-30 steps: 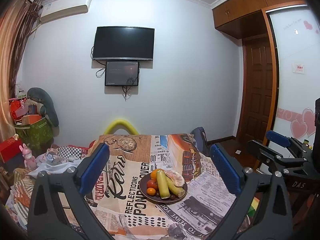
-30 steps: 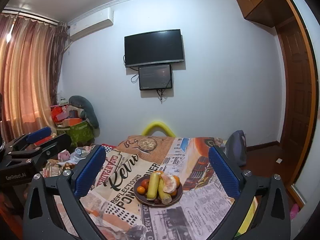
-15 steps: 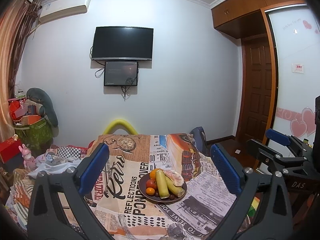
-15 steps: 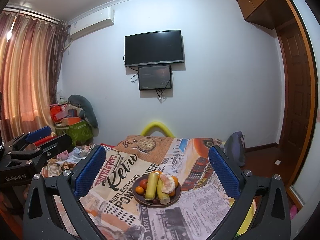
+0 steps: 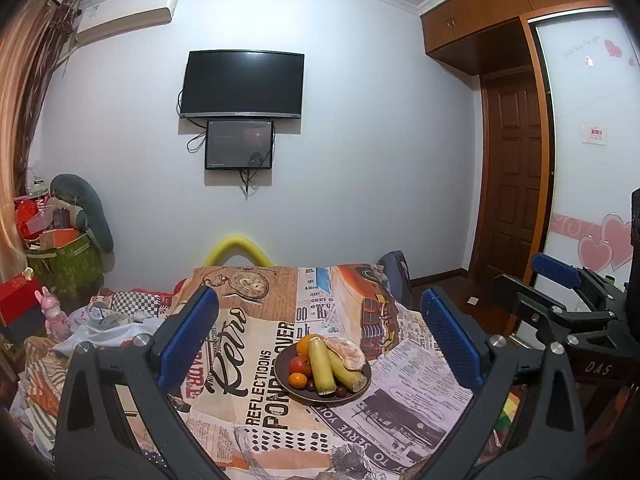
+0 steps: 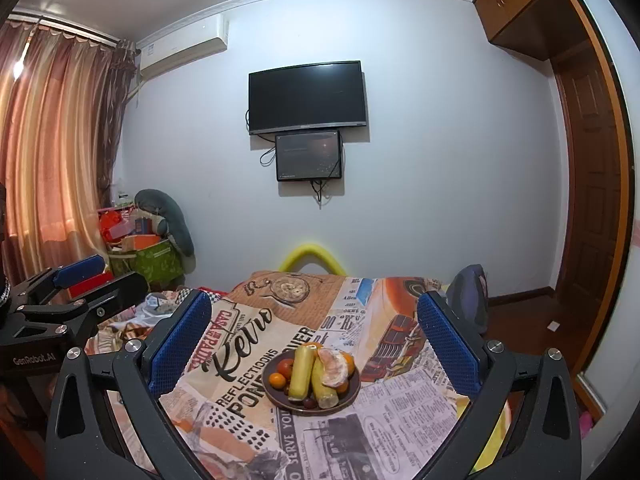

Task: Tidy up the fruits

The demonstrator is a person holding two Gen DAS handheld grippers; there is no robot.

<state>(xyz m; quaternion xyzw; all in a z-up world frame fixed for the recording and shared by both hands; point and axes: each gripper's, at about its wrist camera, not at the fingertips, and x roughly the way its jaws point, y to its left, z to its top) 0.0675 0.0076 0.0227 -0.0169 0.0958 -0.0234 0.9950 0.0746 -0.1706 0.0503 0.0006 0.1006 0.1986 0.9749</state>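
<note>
fruit plate [image 5: 292, 390] lies beyond both grippers' spread fingers [image 6: 182, 344].

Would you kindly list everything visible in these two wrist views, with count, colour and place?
plate: one, dark brown, on the table, centre
yellow sticks: two, yellow-green, lying across the plate
peeled citrus: one, pale orange, plate's far right
small fruits: several, red and orange, plate's left side
tablecloth: one, newspaper print, covering the table
televisions: two, black, on the wall
air conditioner: one, white, upper left wall
door: one, brown, right
left gripper: open, empty
right gripper: open, empty
</note>
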